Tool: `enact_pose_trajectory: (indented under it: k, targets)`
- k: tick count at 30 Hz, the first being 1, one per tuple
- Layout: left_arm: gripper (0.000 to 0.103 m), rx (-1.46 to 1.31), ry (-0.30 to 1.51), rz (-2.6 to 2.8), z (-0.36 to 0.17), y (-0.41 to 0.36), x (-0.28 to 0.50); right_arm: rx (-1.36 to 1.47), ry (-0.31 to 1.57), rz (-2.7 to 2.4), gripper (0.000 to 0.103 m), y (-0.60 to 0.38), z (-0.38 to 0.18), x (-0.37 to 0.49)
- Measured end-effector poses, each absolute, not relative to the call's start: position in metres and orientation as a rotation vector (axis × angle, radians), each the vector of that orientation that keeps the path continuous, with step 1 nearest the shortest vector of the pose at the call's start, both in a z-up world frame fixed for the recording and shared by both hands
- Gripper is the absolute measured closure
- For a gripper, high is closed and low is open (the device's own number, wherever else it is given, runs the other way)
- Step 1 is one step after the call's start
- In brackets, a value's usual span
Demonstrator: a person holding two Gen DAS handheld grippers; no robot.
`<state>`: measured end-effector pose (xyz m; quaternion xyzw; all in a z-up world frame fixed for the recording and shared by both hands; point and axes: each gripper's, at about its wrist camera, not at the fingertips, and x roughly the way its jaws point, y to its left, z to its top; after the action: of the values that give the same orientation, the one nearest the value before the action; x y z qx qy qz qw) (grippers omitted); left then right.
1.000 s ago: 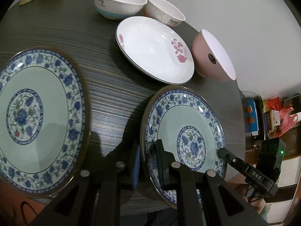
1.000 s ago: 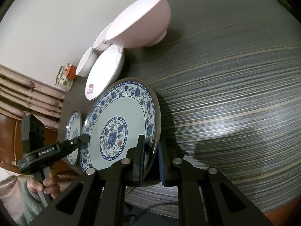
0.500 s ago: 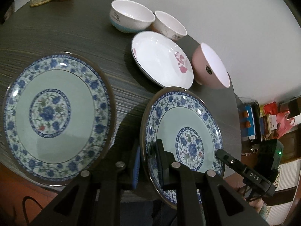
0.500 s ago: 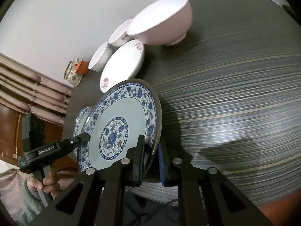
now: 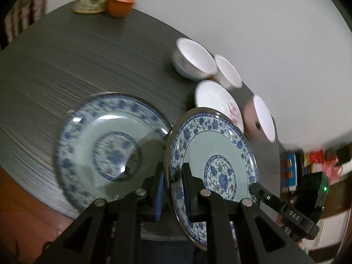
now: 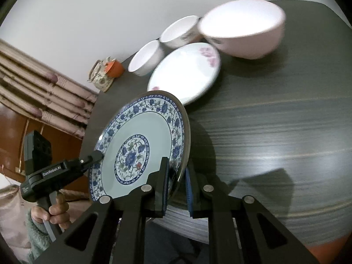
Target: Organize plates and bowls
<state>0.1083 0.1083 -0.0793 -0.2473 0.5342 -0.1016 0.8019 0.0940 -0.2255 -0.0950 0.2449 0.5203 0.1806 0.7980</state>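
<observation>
porcelain in blue and white fills both views: the held plate [image 5: 216, 165] is lifted off the dark worktop [image 5: 66, 61], tilted almost on edge. both pairs of tongs are clamped on its rim, the left tongs [image 5: 172, 187] on one side and the right tongs [image 6: 176, 184] on the opposite side, each with one finger on the face and one behind.

taking the held plate as the landmark: a matching second plate [image 5: 110, 140] lies flat on the worktop just beside its left edge, seen only in the left wrist view and blurred there. beyond its upper rim sits a white plate [image 6: 187, 72] with pink flowers, and beside that a pink bowl [image 6: 242, 28]. farther back stand two white bowls, a nearer bowl [image 6: 179, 32] and a farther bowl [image 6: 146, 58], close together. well beyond all of these, at the worktop's far edge, are a patterned teapot [image 6: 100, 74] and an orange cup [image 6: 115, 68].

counted: three plates, two blue patterned and one white; three bowls, one pink and two white.

my judgement is that the task is at an early stage. nothing is stacked yet; every dish but the held one rests singly. the likely step in hand is carrying this plate over onto its twin. left after that would be the white plate and gathering the three bowls.
</observation>
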Motion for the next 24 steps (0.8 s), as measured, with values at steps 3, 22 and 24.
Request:
enact_pose_trajectory:
  k: [3, 22, 24]
  targets:
    - [0.089, -0.562, 1.124, -0.166, -0.079, 0.136, 0.108, 0.498, 1.121, 0.418, 0.089, -0.201, -0.091, 0.105]
    - [0.089, -0.649, 1.123, 0.006, -0.115, 0.218, 0.104, 0.362, 1.205, 0.509, 0.089, -0.093, -0.11, 0.148]
    - [0.089, -0.65, 1.133, 0.016, -0.118, 0.222, 0.103, 0.361, 1.214, 0.509, 0.089, -0.09, -0.114, 0.148]
